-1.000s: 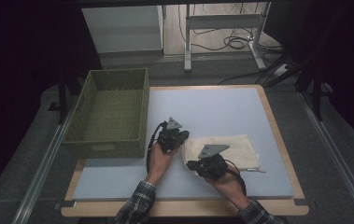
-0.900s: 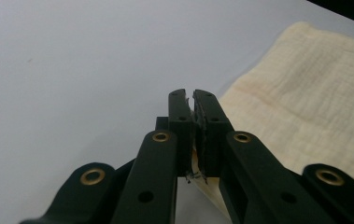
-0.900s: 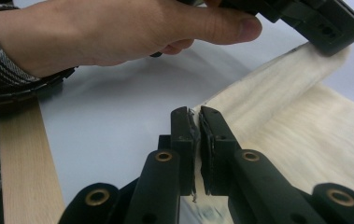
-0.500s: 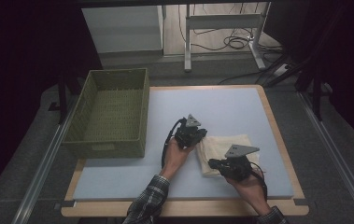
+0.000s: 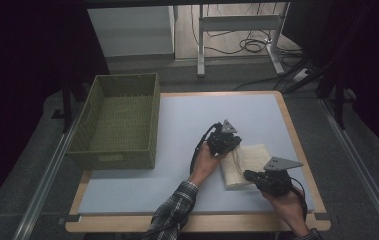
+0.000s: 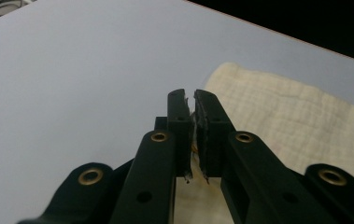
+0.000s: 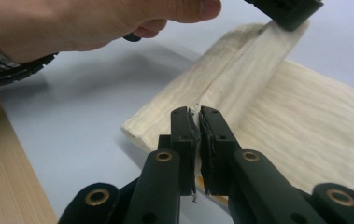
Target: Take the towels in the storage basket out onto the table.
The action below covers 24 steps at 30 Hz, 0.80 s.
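Right gripper (image 5: 249, 175) sits at the near right of the table, jaws pinched on the near edge of the cream cloth (image 5: 244, 162). The right gripper view shows what the high view can't: the two jaws nearly touching with a thin layer of cloth (image 7: 258, 121) clamped between them, and a lifted fold running up from there to the left gripper (image 7: 284, 11) at the top of that frame. The left hand (image 7: 86, 23) crosses the upper left of that view, checked sleeve at the wrist.

Left gripper (image 5: 227, 145) holds the far left edge of the cloth, just beyond the right one. The left gripper view shows its jaws closed with a sliver of fabric and a few threads caught between them; the rest of the cloth (image 6: 296, 116) lies flat to the right.

The high view gives the layout: the cloth is folded into a narrow strip on the right half of the table, between the two grippers. The table (image 5: 187, 120) has a pale blue top with a wooden rim. A green woven basket (image 5: 119, 122) stands on its left side, well apart from the cloth.

Beyond the table: grey floor, a white cabinet (image 5: 132, 30), metal frame legs (image 5: 202, 45), and loose cables (image 5: 249, 45). The surroundings are dark.
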Tool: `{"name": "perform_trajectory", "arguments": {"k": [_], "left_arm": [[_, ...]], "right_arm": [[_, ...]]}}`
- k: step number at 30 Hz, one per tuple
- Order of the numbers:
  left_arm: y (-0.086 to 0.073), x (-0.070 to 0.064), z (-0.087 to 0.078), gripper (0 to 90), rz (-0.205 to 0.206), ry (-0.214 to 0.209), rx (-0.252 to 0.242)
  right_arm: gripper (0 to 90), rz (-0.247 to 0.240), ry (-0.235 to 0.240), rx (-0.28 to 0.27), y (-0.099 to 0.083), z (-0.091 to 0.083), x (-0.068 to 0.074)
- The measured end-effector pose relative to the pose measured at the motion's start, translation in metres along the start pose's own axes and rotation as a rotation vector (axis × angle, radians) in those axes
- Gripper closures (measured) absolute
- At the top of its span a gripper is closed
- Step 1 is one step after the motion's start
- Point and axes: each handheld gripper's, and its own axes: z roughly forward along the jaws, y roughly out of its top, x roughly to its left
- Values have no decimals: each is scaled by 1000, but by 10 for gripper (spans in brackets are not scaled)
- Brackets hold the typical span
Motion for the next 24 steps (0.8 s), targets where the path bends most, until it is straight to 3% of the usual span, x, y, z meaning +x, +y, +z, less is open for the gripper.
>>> {"name": "perform_trajectory", "arguments": {"k": [13,19,22,24], "left_arm": [[26,-16,29,846,32,-17,9],[30,-20,44,841,38,-15,28],[28,-17,46,730,30,-6,33],[28,-15,43,650,-12,-9,7]], "right_arm": [[843,41,-68,-3,-12,-26,-23],[840,65,-93,7,-19,-30,-35],[838,89,-93,16,-23,-26,-41],[835,89,-99,20,-25,-23,-45]]}}
